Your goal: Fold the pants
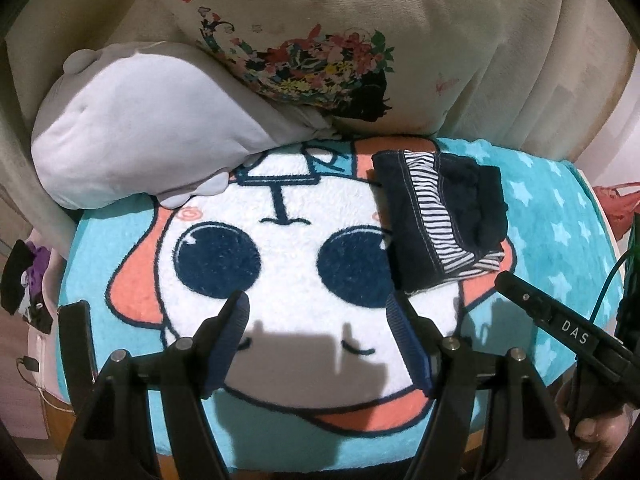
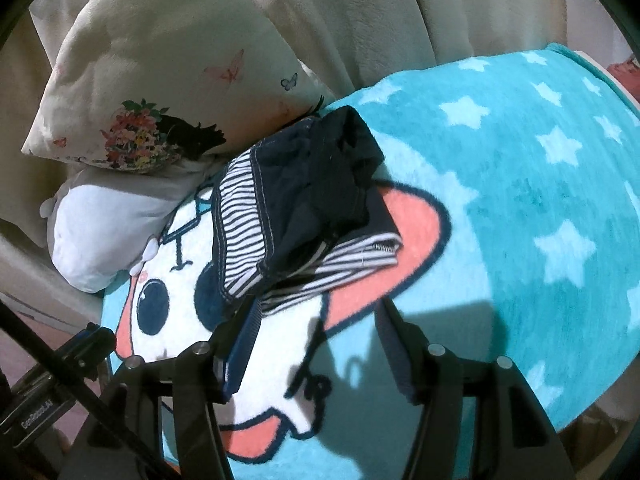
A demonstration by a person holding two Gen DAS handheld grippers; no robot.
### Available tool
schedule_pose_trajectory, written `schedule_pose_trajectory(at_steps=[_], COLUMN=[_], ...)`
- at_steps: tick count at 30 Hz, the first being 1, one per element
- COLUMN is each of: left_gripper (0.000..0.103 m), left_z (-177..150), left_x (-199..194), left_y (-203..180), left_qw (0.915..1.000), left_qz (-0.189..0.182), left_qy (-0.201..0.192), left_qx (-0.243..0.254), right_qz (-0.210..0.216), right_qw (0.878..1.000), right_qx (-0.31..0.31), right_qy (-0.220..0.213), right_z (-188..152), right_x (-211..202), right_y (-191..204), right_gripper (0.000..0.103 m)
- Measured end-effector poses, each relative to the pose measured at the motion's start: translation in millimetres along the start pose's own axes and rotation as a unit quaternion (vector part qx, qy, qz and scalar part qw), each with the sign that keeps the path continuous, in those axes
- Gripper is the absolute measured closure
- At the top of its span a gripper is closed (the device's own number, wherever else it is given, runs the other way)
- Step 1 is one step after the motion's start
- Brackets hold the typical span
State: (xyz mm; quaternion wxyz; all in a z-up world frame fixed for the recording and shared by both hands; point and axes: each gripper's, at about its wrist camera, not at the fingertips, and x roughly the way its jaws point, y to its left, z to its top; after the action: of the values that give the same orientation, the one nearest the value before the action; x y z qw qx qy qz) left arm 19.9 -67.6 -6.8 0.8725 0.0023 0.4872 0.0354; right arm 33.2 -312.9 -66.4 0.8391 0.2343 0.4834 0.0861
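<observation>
The pants (image 1: 442, 216), navy with a white-and-navy striped panel, lie folded into a small bundle on the turquoise cartoon blanket (image 1: 288, 240). In the left wrist view they sit up and right of my left gripper (image 1: 320, 304), which hangs open over the cartoon face with nothing between its fingers. The right gripper's finger (image 1: 560, 320) reaches in from the lower right, just below the bundle. In the right wrist view the pants (image 2: 304, 200) lie just beyond my right gripper (image 2: 320, 308). It is open, its left fingertip close under the bundle's near edge, holding nothing.
A floral cream pillow (image 1: 340, 40) and a grey-white plush toy (image 1: 132, 120) lean against the sofa back behind the blanket. Starred turquoise blanket (image 2: 540, 200) spreads right of the pants. Clutter (image 1: 24, 280) sits at the left edge.
</observation>
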Motion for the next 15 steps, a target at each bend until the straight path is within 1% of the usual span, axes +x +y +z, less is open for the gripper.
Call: schedule_pose_trajectory(at_steps=[8,15], left_gripper=[0.032,0.032], left_z=[-6.6,-8.0], left_x=[-1.0,2.9], left_y=[4.4,0.1], left_qw=[0.9999,0.9998], left_qz=[-0.002,-0.002], left_qy=[0.005,0.013], left_qx=[0.010,0.012], right_qz=[-0.002,-0.003], right_qw=[1.000,1.000], right_qx=[0.010,0.013], right_qy=[-0.001,0.006], right_z=[-12.1,-13.2], right_x=[-2.7,-0.9], right_y=[2.5,-4.1], right_gripper=[0.037,0.037])
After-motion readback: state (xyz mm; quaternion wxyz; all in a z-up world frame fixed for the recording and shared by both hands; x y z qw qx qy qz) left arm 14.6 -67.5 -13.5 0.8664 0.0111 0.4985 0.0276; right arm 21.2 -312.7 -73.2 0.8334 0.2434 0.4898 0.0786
